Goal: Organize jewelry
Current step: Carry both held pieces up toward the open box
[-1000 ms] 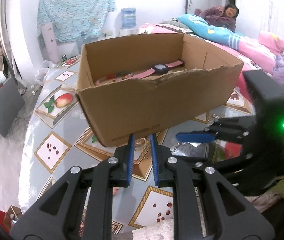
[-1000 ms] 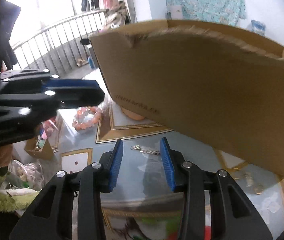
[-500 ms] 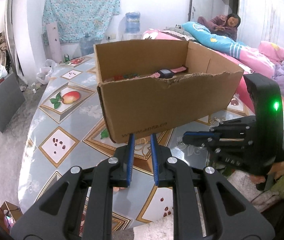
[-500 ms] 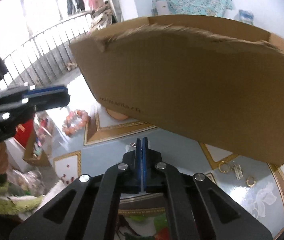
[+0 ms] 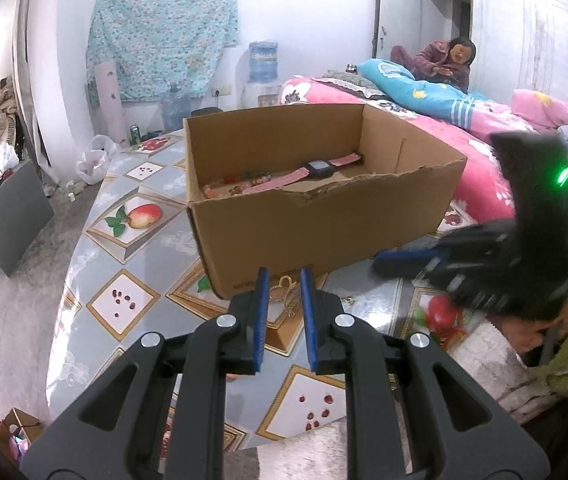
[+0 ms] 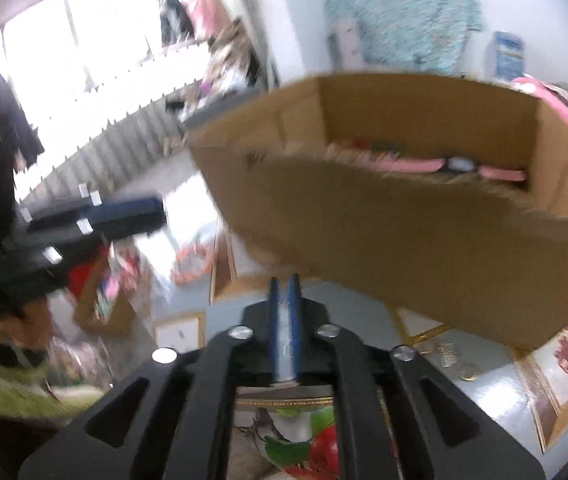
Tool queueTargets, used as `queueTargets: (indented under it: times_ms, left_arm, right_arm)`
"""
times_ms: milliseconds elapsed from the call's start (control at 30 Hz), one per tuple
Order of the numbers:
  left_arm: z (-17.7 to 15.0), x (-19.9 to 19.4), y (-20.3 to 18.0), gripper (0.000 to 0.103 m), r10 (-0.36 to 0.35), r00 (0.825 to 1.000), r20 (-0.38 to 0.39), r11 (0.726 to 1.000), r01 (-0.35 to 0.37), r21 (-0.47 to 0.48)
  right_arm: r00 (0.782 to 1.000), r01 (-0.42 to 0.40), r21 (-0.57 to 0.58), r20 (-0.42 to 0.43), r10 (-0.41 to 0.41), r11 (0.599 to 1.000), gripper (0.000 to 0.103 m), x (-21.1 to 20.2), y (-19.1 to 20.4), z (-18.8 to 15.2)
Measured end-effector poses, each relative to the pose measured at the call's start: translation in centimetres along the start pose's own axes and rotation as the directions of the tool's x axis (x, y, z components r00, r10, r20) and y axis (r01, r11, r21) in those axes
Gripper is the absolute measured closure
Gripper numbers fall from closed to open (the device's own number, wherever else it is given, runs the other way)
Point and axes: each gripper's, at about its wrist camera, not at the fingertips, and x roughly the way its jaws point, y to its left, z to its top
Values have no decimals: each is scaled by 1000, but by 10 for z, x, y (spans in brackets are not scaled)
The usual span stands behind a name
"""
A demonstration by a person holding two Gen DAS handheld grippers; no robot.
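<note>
- Left tongs (image 5: 281, 300), seen from the left wrist, stand a little apart with nothing between the blue fingers (image 5: 260, 312); they hang above the table (image 5: 95, 280), just before the near wall of the cardboard box (image 5: 324, 216).
- A gold chain (image 5: 284, 286) lies on the table at the foot of the box, and it shows through the gap of the left tongs.
- Inside the box, along its far wall, lies a pink watch (image 5: 316, 168), with some small coloured pieces left of it.
- Right of the box, the right tongs (image 5: 388, 258) are blurred, so I cannot tell their state from this view.
- Right tongs (image 6: 284, 300), seen from the right wrist, are almost together, and a thin pale thing sits between the blue fingers (image 6: 273, 312); the picture is blurred and I cannot tell what it is.
- They are just before the near wall of the box (image 6: 424, 248); the watch (image 6: 460, 165) shows inside.
- Left of the box, a pink bead bracelet (image 6: 191, 266) lies on the table (image 6: 484, 360).
- Right of the tongs, under the edge of the box, gold earrings (image 6: 450, 356) lie on the table.
</note>
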Motion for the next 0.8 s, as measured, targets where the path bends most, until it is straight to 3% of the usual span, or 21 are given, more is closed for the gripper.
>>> queueTargets:
  times_ms: [33, 200, 267, 400, 567, 800]
  left_arm:
    - [0, 0, -1, 88, -1, 1000, 0, 1000, 1, 2]
    - [-4, 4, -5, 88, -2, 1000, -12, 1000, 2, -3]
    - [-5, 5, -4, 88, 2, 1000, -14, 1000, -3, -7]
    - [-6, 6, 1, 88, 6, 1000, -13, 1000, -7, -23]
    - [-7, 3, 2, 88, 9, 1000, -7, 1000, -9, -25]
    - [0, -7, 2, 88, -11, 1000, 22, 999, 12, -35]
  right_arm:
    - [1000, 11, -19, -18, -12, 1000, 81, 8, 3, -2]
    - [994, 75, -112, -69, -83, 991, 82, 40, 13, -11]
    - [994, 73, -146, -72, -84, 987, 98, 41, 15, -10]
    - [994, 32, -116, -97, -43, 993, 102, 41, 7, -9]
    - [997, -60, 4, -42, 60, 998, 102, 17, -11, -1]
    - [992, -106, 15, 65, 105, 994, 102, -35, -9, 24]
